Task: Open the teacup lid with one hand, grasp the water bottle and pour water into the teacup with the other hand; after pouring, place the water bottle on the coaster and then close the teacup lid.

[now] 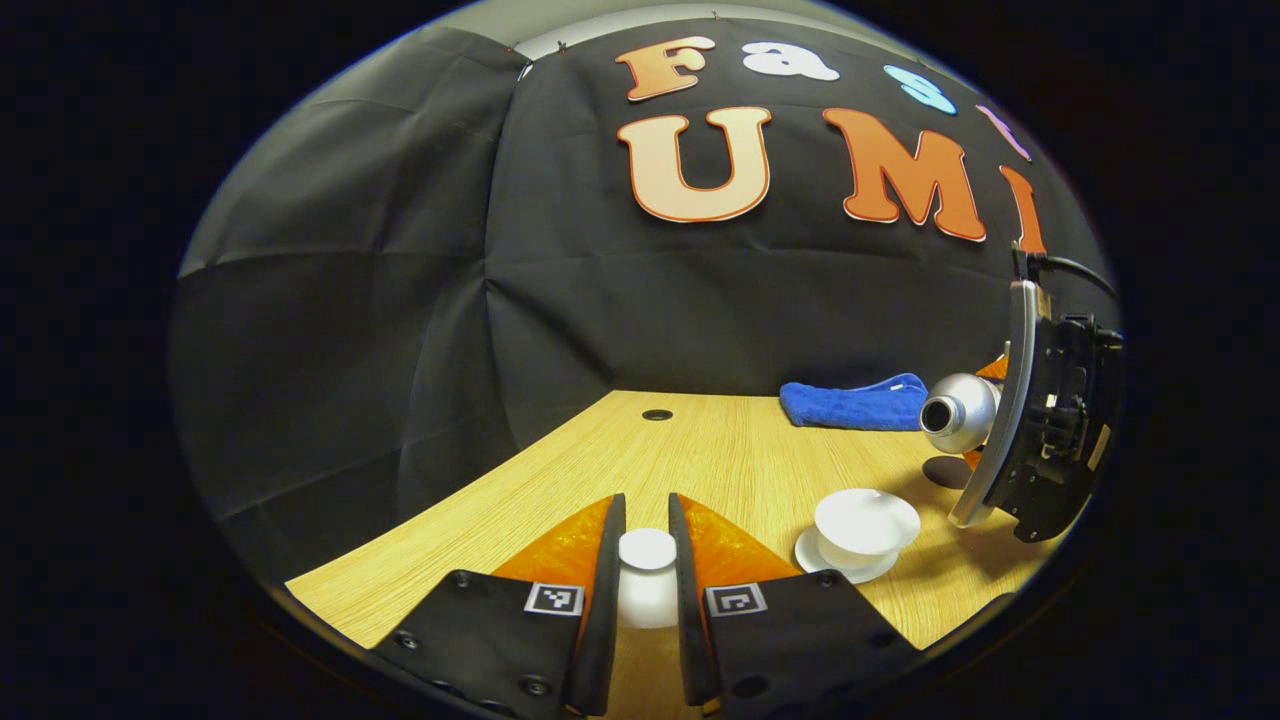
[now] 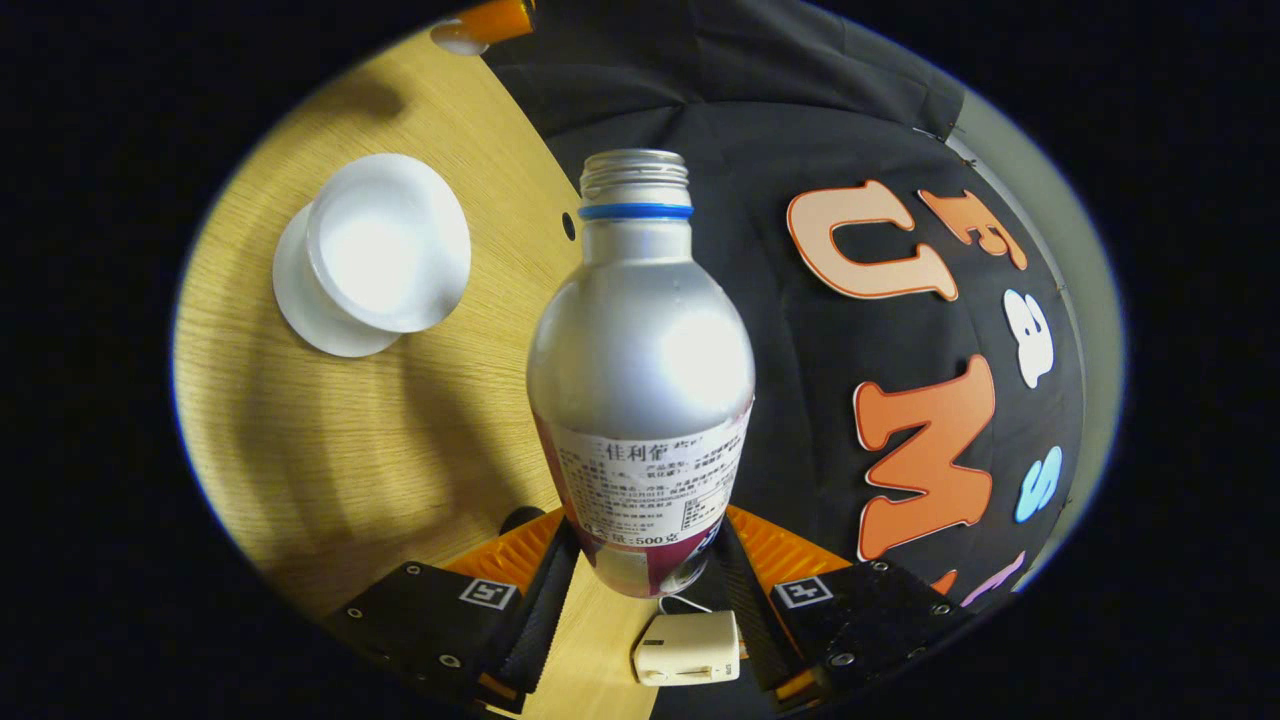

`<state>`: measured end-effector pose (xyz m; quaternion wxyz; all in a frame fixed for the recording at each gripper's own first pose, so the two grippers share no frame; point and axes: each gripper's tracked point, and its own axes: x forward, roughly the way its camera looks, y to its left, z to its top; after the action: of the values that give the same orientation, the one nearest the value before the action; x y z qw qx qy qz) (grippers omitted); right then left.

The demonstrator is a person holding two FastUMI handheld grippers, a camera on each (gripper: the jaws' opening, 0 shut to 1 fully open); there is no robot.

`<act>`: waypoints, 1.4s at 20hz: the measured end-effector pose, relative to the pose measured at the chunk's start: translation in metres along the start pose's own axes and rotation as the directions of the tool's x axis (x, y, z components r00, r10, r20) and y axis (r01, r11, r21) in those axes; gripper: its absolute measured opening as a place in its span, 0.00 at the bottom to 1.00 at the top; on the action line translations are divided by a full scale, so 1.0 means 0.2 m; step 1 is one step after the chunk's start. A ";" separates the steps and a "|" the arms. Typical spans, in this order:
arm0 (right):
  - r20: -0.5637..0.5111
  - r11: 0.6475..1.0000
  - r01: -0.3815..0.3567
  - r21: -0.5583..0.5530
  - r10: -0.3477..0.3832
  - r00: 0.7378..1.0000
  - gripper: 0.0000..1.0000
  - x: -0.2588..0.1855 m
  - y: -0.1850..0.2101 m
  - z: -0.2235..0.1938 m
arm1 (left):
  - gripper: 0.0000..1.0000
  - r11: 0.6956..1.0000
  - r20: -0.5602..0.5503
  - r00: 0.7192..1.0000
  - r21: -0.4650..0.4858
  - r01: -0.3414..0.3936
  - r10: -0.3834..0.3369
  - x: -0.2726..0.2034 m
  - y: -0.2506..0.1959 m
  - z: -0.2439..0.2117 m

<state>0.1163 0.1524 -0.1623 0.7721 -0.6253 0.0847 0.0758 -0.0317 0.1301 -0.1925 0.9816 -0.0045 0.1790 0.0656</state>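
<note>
Booth: black cloth wall behind a light wooden table (image 1: 720, 450) with a small dark hole near its far edge.
Left gripper (image 1: 647, 570): its two fingers stand close together with the white teacup lid (image 1: 647, 585) pinched between the pads, lid knob upward, held over the table.
Teacup (image 1: 866, 525): white, uncovered, sitting on its white saucer (image 1: 838, 568); ahead and to the right of the left gripper's fingers, apart from them.
Right gripper (image 2: 645, 570): its fingers clamp the lower body of the water bottle (image 2: 640, 370) from both sides, label between them.
Water bottle, in the left gripper view (image 1: 958, 412): silver, uncapped, tipped roughly level with its open mouth facing the left gripper, above and beyond the teacup, held by the right gripper's body (image 1: 1040, 420).
Teacup, in the right gripper view (image 2: 385, 245): up and left of the bottle's neck, seen from above, well apart from the mouth.
Coaster (image 1: 945, 470): dark round patch on the table just beyond the teacup, partly hidden.
Blue cloth (image 1: 855, 403): folded, near the far table edge, behind the bottle.
Small cream box (image 2: 690, 648): between the right gripper's fingers, below the bottle base.
</note>
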 end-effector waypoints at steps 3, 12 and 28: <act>0.009 0.996 0.047 -0.077 -0.046 0.999 0.79 0.01 -0.05 0.00 | 0.30 1.000 0.005 1.000 -0.003 -0.004 0.004 -0.01 0.02 0.00; 0.058 0.967 0.127 -0.219 -0.117 0.991 0.78 0.04 -0.12 0.02 | 0.34 1.000 0.003 1.000 -0.005 0.000 0.000 -0.01 0.02 0.00; 0.128 0.896 0.238 -0.374 -0.204 0.971 0.78 0.10 -0.28 0.05 | 0.30 1.000 -0.009 1.000 -0.008 0.002 -0.002 0.01 0.01 -0.01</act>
<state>0.1477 0.1514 -0.1119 0.6399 -0.7670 -0.0366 0.0295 -0.0312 0.1324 -0.1943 0.9809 -0.0086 0.1830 0.0654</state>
